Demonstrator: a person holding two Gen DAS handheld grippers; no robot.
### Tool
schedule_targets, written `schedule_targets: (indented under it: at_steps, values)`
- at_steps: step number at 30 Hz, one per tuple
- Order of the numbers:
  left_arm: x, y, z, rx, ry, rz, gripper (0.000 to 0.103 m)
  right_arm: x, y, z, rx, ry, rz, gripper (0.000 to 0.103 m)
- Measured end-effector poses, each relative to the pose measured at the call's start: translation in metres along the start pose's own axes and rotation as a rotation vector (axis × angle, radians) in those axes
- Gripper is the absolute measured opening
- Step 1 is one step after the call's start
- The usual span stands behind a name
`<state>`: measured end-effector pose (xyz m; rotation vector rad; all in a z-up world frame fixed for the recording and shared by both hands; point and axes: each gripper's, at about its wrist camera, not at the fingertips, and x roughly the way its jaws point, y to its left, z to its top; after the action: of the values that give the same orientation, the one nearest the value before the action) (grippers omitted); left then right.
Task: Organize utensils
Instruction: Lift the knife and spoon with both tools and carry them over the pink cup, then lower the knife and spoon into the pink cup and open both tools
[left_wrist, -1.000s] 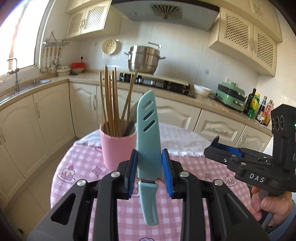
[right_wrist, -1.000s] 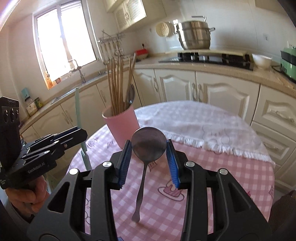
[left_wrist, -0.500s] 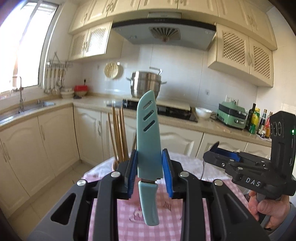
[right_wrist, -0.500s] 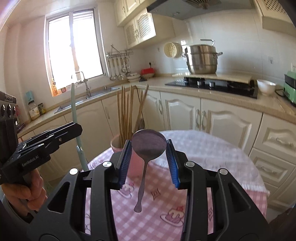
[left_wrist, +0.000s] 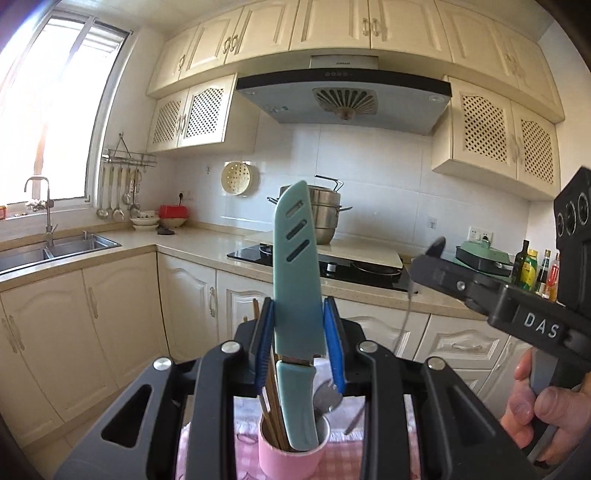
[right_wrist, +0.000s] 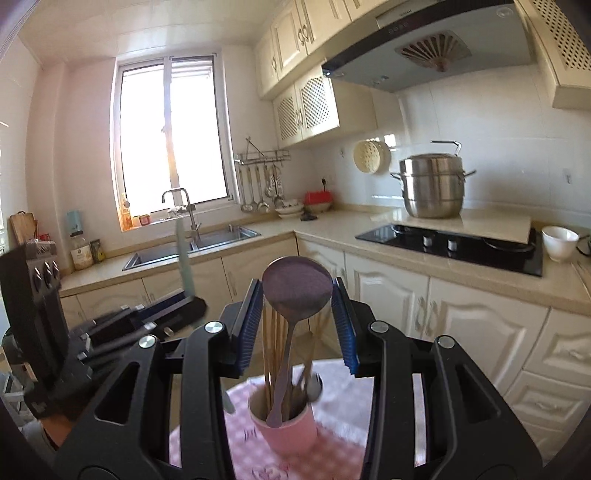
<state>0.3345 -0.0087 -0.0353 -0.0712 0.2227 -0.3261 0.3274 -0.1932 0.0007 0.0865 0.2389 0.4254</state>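
My left gripper (left_wrist: 297, 332) is shut on a teal sheathed knife (left_wrist: 295, 266), blade end up, handle hanging down. The handle overlaps the pink cup (left_wrist: 291, 454) of wooden chopsticks (left_wrist: 271, 398) below. In the right wrist view the knife (right_wrist: 184, 258) hangs left of the cup (right_wrist: 284, 424), above it. My right gripper (right_wrist: 297, 317) is shut on a metal spoon (right_wrist: 297, 284), gripped by its bowl. The spoon's handle points down over the cup mouth. Whether either handle reaches into the cup I cannot tell. The left gripper (right_wrist: 147, 317) looks blurred at the left.
The cup stands on a round table with a pink checked cloth (right_wrist: 332, 454). Behind are cream cabinets, a sink (right_wrist: 192, 247) under the window, a black hob (right_wrist: 454, 243) with a steel pot (right_wrist: 432, 184), and bottles (left_wrist: 532, 269) on the counter. A hand (left_wrist: 535, 402) holds the right gripper (left_wrist: 480, 291).
Both grippers have risen and tipped up with their utensils still held. The cup and table have dropped to the bottom of both views, and the wall cabinets and hood have come into sight.
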Motion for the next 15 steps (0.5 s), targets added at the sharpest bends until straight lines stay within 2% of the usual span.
schedule_targets:
  at_steps: [8, 15]
  values:
    - [0.050, 0.019, -0.023, -0.024, 0.085, 0.008, 0.026, 0.049, 0.002, -0.018, -0.029, 0.070, 0.000, 0.037]
    - [0.080, 0.034, -0.051, -0.048, 0.165, 0.016, 0.027, 0.073, -0.006, -0.040, -0.019, 0.155, -0.002, 0.038]
